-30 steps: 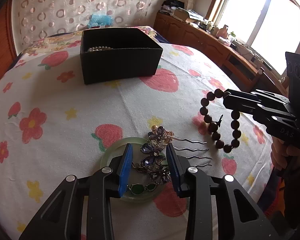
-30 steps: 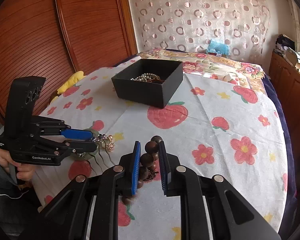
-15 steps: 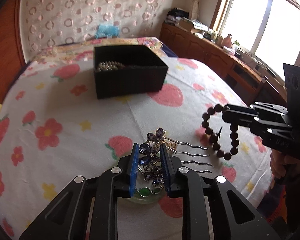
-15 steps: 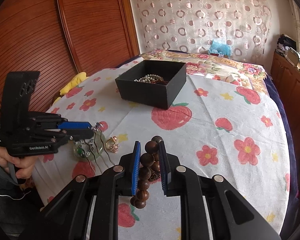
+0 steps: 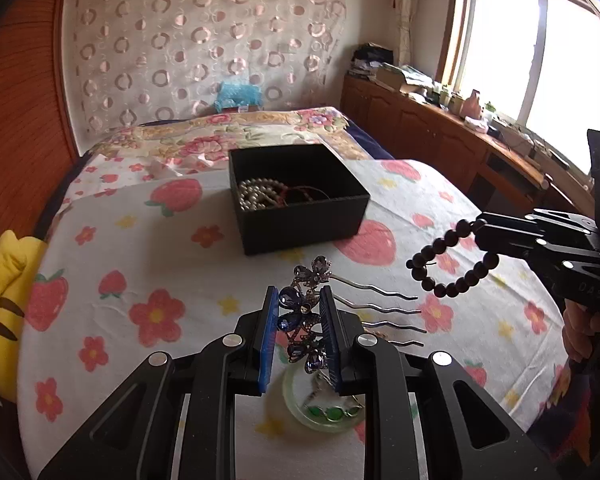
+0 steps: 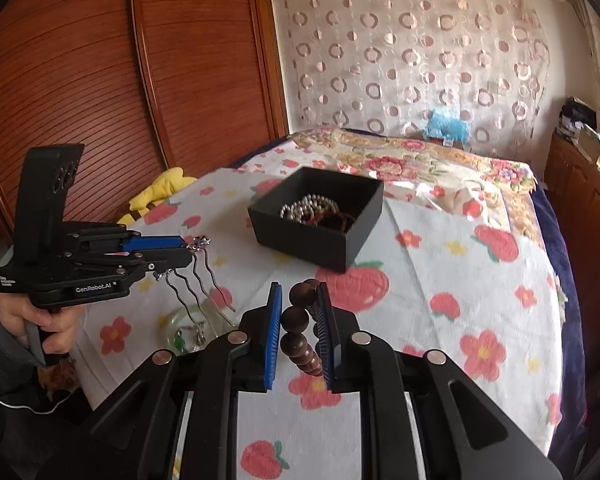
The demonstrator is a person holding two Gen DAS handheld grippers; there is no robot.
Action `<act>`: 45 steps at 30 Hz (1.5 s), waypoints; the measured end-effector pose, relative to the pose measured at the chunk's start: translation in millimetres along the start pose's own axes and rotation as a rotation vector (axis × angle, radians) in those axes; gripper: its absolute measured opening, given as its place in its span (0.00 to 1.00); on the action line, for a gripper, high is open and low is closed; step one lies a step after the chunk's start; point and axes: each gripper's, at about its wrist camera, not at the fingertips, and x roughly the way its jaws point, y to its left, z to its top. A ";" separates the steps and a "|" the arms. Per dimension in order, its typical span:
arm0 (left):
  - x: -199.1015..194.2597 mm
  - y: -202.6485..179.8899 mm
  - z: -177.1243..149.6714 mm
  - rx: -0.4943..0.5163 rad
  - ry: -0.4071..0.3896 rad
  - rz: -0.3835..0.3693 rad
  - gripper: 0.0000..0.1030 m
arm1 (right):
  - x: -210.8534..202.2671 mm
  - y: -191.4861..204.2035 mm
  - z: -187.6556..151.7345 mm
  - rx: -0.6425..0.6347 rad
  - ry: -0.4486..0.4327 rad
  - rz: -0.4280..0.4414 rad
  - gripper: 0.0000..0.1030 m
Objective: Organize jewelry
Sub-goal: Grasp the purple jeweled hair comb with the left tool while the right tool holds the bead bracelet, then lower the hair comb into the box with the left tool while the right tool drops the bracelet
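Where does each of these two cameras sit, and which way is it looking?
Left wrist view: sits on the left tool, looking along it over the bed toward the black box; its pads clamp a butterfly hair comb; the other hand shows at right.
Right wrist view: sits on the right tool, facing the same box; it grips a wooden bead bracelet; a hand shows at left.
Shared: box, comb, bracelet, green bangle.

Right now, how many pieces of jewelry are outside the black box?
3, perhaps more hidden. The butterfly hair comb is clamped in the left tool; the dark bead bracelet hangs from the right tool; the green bangle lies on the bedspread, with small pieces inside it.
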 end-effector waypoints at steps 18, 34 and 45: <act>-11.6 19.7 19.2 -0.015 -0.062 0.026 0.19 | 5.2 -0.4 43.4 -0.055 -0.033 -0.007 0.14; 4.7 32.6 56.1 0.005 -0.084 0.042 0.19 | 30.9 -11.7 113.7 -0.137 -0.091 -0.037 0.14; 32.8 52.5 83.7 -0.030 -0.088 0.033 0.19 | 101.5 -39.1 129.9 -0.136 -0.030 -0.017 0.15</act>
